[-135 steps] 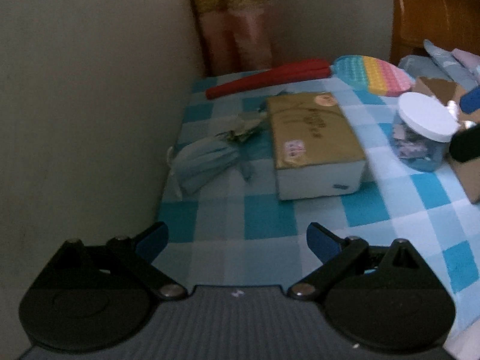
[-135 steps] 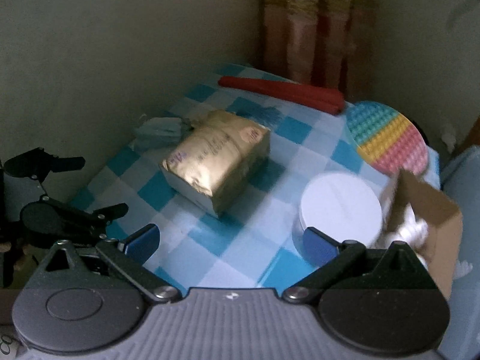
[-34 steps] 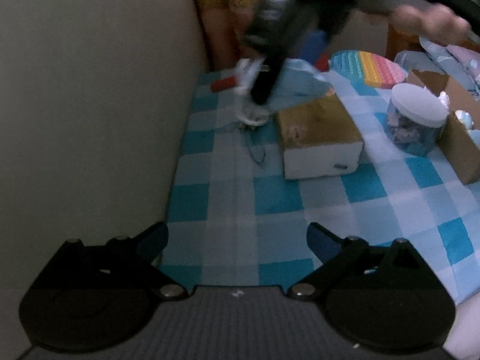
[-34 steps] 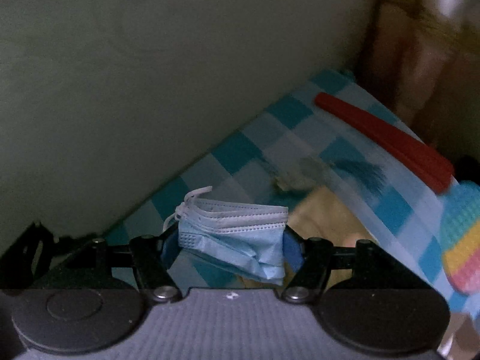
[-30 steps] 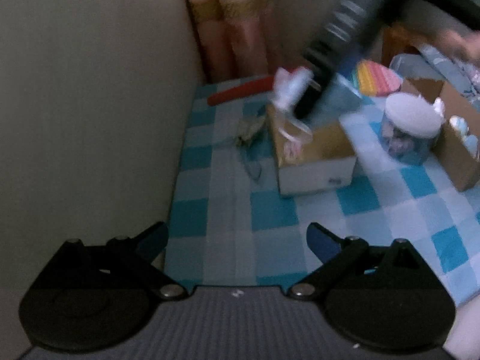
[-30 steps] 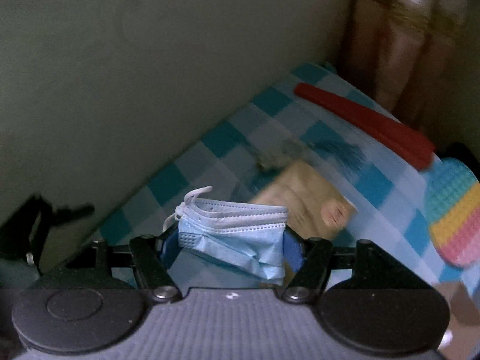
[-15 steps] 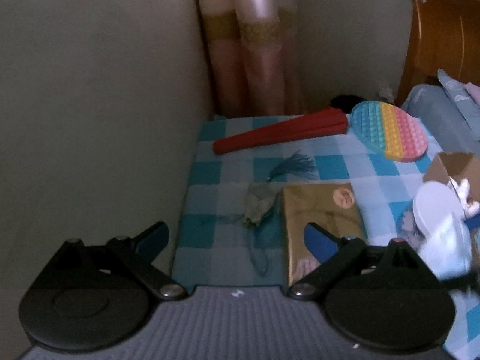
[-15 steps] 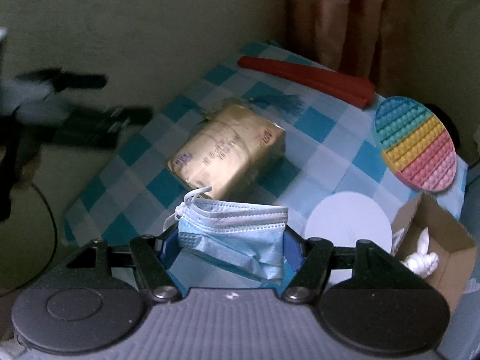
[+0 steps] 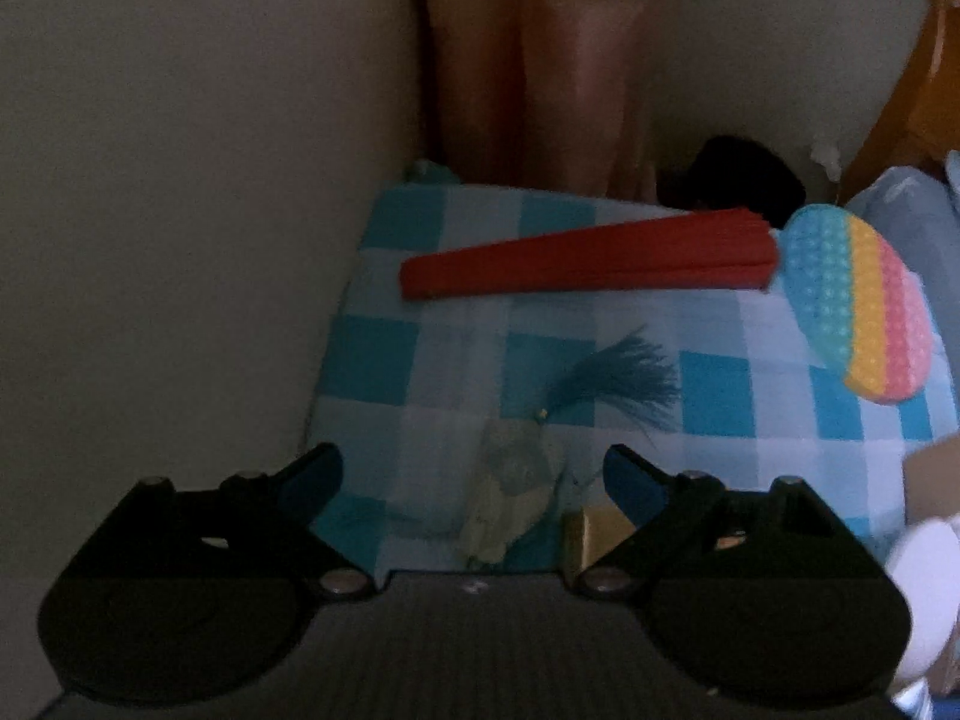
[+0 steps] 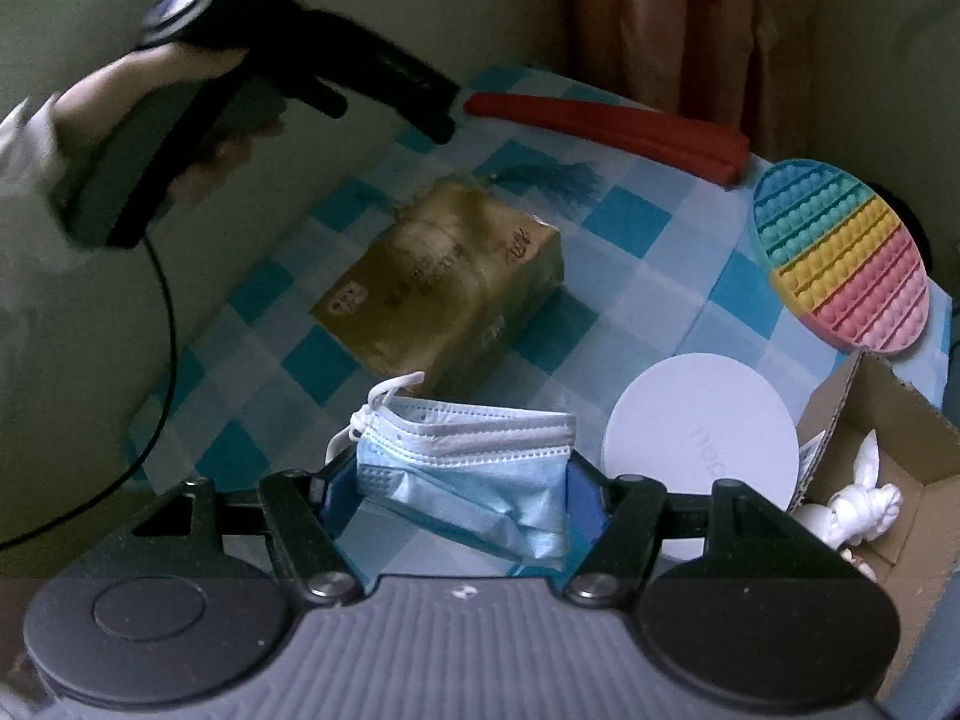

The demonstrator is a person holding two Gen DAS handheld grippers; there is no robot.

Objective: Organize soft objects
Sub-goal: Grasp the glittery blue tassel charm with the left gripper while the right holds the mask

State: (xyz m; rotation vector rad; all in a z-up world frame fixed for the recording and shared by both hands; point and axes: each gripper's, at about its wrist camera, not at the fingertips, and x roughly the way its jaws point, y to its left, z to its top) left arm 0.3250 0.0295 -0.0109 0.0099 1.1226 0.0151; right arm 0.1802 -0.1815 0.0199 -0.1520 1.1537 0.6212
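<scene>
left wrist view: left gripper (image 9: 474,468) wide, jaws have just been closing a little, nothing gripped; the pale crumpled scrap (image 9: 510,498) and blue tassel (image 9: 606,384) lie on the checked cloth (image 9: 384,354) below
far edge: red fan (image 9: 588,261) beside rainbow pop mat (image 9: 864,306)
right wrist view: right gripper (image 10: 462,498) clamped on blue face mask (image 10: 474,474), held above the cloth
behind the mask: gold box (image 10: 444,288)
right of the mask: white lid (image 10: 702,450), then cardboard box (image 10: 900,438) with a white toy (image 10: 858,510)
upper left: hand (image 10: 180,96) holding the left gripper
</scene>
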